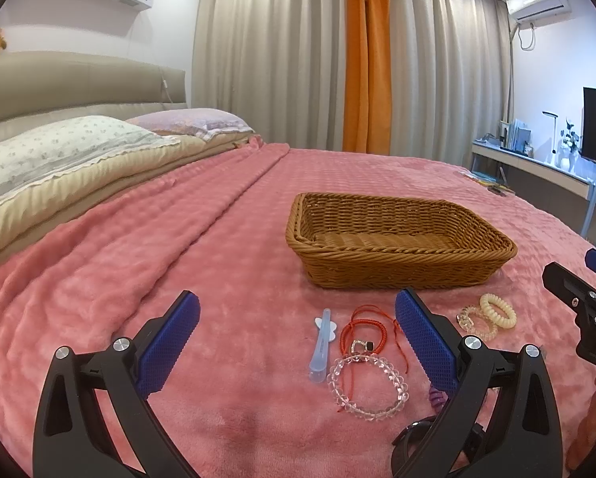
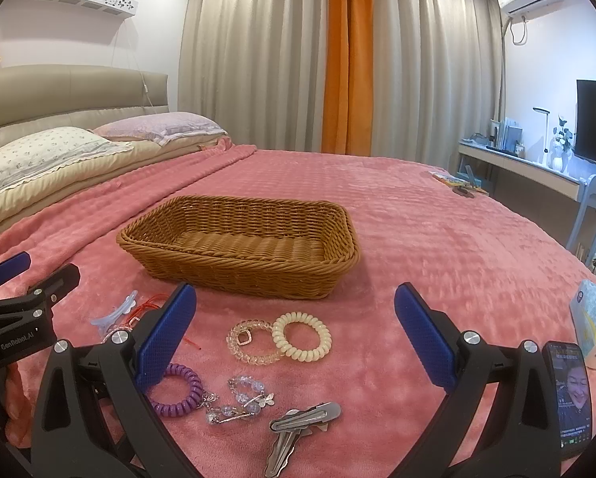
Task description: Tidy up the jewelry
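A brown wicker basket (image 1: 397, 239) (image 2: 242, 245) sits empty on the pink bedspread. In front of it lie jewelry pieces: a pale blue hair clip (image 1: 322, 344), a red cord bracelet (image 1: 363, 330), a clear bead bracelet (image 1: 367, 386), a cream coil hair tie (image 2: 301, 336) (image 1: 498, 310), a clear coil tie with a charm (image 2: 250, 340), a purple coil tie (image 2: 178, 392), a blue bead bracelet (image 2: 244, 398) and silver hair clips (image 2: 298, 434). My left gripper (image 1: 298, 330) is open above the blue clip and red cord. My right gripper (image 2: 296, 318) is open above the coil ties.
A phone (image 2: 569, 398) and a tissue box (image 2: 593, 318) lie at the right on the bed. Pillows (image 1: 59, 151) and the headboard are at the far left. A desk (image 2: 517, 167) with a TV stands past the bed's right edge.
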A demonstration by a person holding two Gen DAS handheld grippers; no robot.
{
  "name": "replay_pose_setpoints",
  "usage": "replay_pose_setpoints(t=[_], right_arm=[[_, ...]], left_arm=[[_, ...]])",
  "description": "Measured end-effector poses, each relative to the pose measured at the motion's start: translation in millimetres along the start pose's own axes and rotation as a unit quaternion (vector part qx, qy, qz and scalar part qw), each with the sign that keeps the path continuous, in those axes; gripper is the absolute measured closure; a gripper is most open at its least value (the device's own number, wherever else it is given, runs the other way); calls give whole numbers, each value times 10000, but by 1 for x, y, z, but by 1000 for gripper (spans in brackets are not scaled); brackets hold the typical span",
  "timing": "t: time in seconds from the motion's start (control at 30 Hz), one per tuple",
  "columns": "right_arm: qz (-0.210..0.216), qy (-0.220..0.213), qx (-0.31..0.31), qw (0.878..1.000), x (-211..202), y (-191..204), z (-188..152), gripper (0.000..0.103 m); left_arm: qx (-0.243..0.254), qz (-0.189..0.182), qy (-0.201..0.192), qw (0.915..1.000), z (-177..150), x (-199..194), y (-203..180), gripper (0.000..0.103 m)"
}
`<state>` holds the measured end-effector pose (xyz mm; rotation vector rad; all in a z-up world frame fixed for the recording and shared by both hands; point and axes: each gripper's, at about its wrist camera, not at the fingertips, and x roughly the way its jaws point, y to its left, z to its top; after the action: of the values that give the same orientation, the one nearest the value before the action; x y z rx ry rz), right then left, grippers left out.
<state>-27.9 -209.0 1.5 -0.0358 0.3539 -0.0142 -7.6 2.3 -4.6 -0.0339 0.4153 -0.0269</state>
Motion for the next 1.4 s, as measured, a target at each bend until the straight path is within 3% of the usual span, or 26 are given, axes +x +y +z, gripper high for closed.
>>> replay_pose_setpoints(t=[0.37,0.6,0.77,0.83,0.93,1.0,1.13,1.2,1.4], right_arm=[[68,-37,18,10000,6,-3,-7,8],[35,193,356,9992,15,-18,-6,13],[247,682,606,9955,26,-33,1,21],[246,856,697,9936,29,-42,7,23],[353,1097,715,9908,36,-53,16,31],[399,1230,707,9891,41,-63,24,35],[413,1506,553,9862,54,-72,35,43],[519,1734,489,9823,65,-68,34,49],[616,2348,239,9698,102,-45,3,67]], left_arm=[[-350,-434,347,9978,-3,15,15,8],[-1230,-1105,1030,9808,-2,36,54,9],[-834,-1223,1442,9784,13,35,63,11],[-754,-1315,1588,9756,18,39,64,16],[-786,-1626,1987,9633,24,54,67,26],[-668,-1606,2273,9582,23,67,61,29],[-337,-1548,2710,9495,15,89,45,49],[-271,-1613,2830,9451,11,96,40,58],[-61,-1621,2944,9418,-4,100,29,66]])
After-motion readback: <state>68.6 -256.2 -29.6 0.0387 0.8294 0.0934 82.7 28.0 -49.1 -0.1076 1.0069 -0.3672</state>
